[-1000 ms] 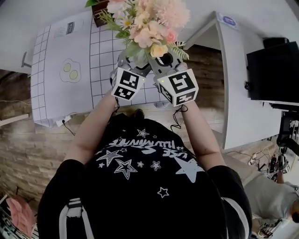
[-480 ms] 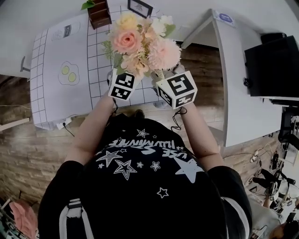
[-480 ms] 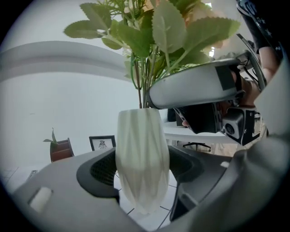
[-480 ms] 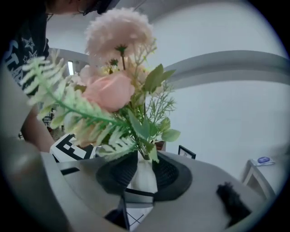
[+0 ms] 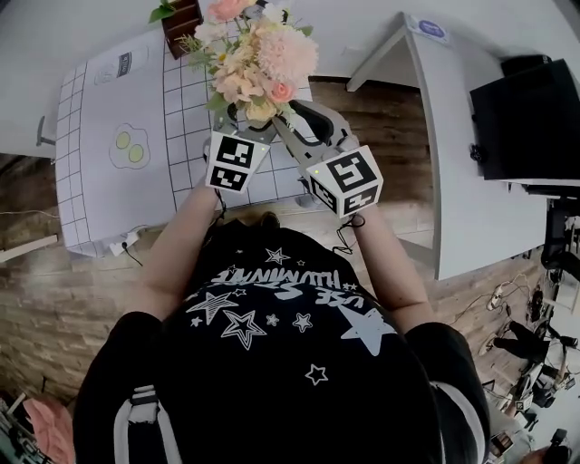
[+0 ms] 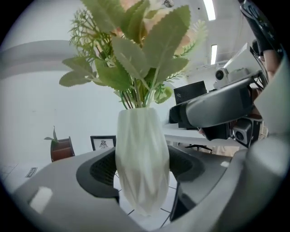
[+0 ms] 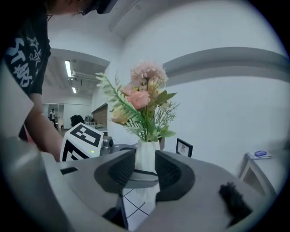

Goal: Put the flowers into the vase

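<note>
A bouquet of pink and peach flowers [image 5: 256, 56] with green leaves stands with its stems [image 6: 136, 97] in a white ribbed vase [image 6: 142, 158]. My left gripper [image 6: 142, 174] is shut on the vase's body and holds it above the table. My right gripper [image 7: 145, 170] is just to the right of the vase, its long body [image 5: 313, 136] reaching toward the bouquet. Its jaws have just been opening and now stand open. The vase [image 7: 145, 152] shows beyond the gap and the pads press on nothing. In the head view the flowers hide the vase.
Below lies a table with a white grid cloth [image 5: 109, 195] printed with a fried egg [image 5: 127, 145]. A wooden plant box [image 5: 181, 20] and a small framed picture [image 7: 183, 147] stand at its far edge. A white desk [image 5: 453, 154] and a black monitor [image 5: 526, 127] are at the right.
The bouquet has moved farther from the head camera and stands in the vase. My right gripper has drawn back from the stems, down and to the right. The left gripper has stayed put.
</note>
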